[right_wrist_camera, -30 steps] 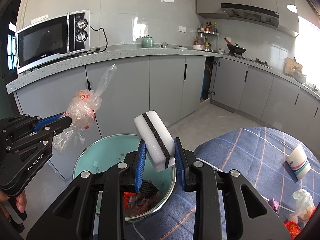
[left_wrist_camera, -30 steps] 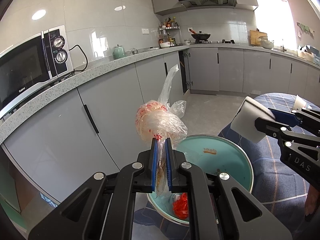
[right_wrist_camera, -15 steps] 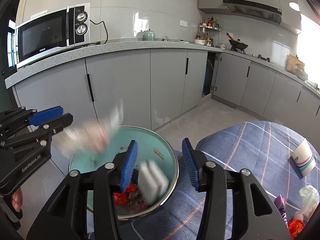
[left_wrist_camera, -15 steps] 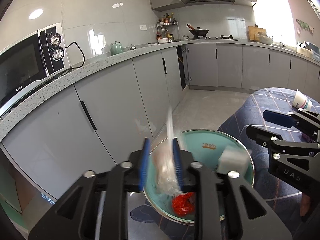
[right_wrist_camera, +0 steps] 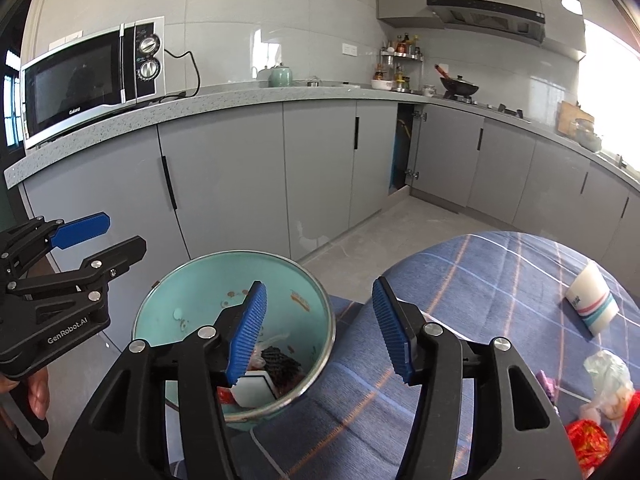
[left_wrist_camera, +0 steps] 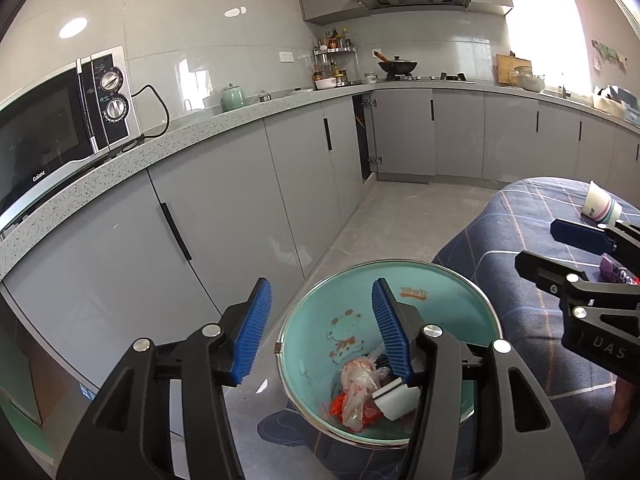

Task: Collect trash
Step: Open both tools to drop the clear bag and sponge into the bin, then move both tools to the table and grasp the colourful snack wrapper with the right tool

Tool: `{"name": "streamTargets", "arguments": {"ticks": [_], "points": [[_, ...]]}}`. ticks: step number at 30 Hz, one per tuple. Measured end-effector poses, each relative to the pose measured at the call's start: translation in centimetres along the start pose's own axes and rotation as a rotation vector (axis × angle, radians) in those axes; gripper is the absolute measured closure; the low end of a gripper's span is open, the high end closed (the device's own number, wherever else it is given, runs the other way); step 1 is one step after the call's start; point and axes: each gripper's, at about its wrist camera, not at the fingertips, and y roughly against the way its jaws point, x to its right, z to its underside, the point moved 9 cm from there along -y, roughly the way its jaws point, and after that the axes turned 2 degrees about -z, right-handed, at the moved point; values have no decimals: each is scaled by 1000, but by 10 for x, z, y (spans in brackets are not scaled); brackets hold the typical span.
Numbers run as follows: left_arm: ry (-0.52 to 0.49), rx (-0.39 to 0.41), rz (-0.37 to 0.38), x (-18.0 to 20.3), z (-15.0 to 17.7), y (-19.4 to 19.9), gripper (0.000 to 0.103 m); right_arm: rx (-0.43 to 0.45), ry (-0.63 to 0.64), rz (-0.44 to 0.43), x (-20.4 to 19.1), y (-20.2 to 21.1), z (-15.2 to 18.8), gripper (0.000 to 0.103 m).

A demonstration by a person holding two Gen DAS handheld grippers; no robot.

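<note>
With both loads in the bin (right_wrist_camera: 320,300), your right gripper (right_wrist_camera: 316,328), jaws just spread empty like your left gripper (left_wrist_camera: 320,328), sat nearer the paper cup (right_wrist_camera: 591,307) off to its right.

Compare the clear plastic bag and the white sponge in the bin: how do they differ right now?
The plastic bag is crumpled, see-through and shapeless; the sponge is a solid white block with a dark stripe. The bag lies left of the sponge in the left wrist view, over red scraps; the sponge sits tilted against the bin's near side. Both lie loose at the bottom of the teal bin, neither held.
</note>
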Motion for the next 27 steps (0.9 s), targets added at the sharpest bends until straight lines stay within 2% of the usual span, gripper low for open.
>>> {"name": "streamTargets", "arguments": {"ticks": [7,14,17,27], "points": [[-37,18,37,28,-2,14,41,10,-34,62,29,33,8,47],[-122,33,111,86,2,34,37,30,-84,138,74,83,24,45],[-163,45,144,116,5,45,29,30,-106,169,95,105,40,45],[-215,38,219,188,20,60,24,-23,-197,318,178,174,117,44]]}}
